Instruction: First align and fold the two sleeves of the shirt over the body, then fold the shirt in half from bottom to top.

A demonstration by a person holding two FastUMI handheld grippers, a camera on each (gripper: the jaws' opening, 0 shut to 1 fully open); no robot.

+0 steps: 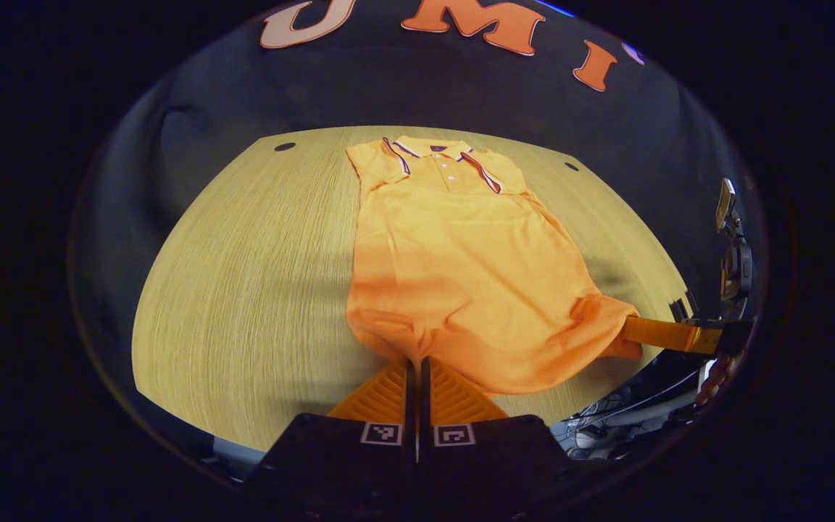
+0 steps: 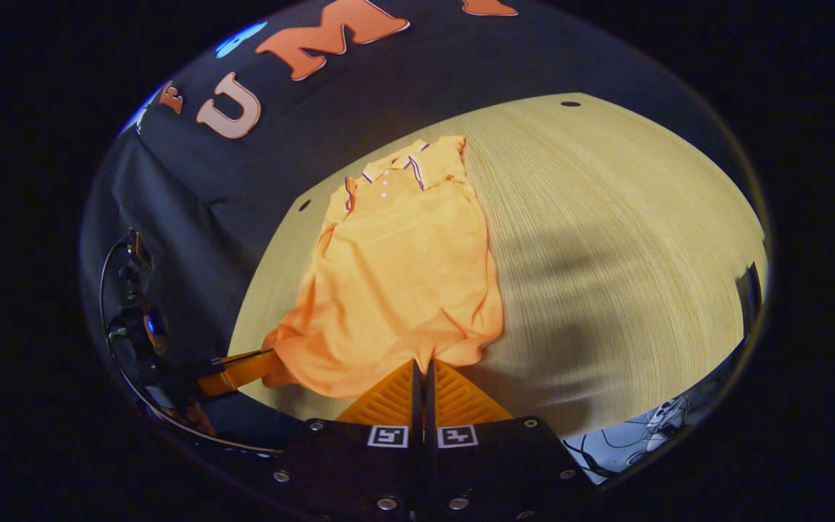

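One orange shirt (image 1: 454, 268) was laid flat on a pale wood-grain table (image 1: 243, 290), collar at the far edge, sleeves already folded in. Its near hem was pinched at two corners: the left gripper (image 1: 415, 360) and the right gripper (image 2: 422, 362) were each clenched on the fabric. Black cloth walled the booth beyond.

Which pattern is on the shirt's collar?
Orange polo shirt collar: dark and white edge stripes, best in left gripper view.
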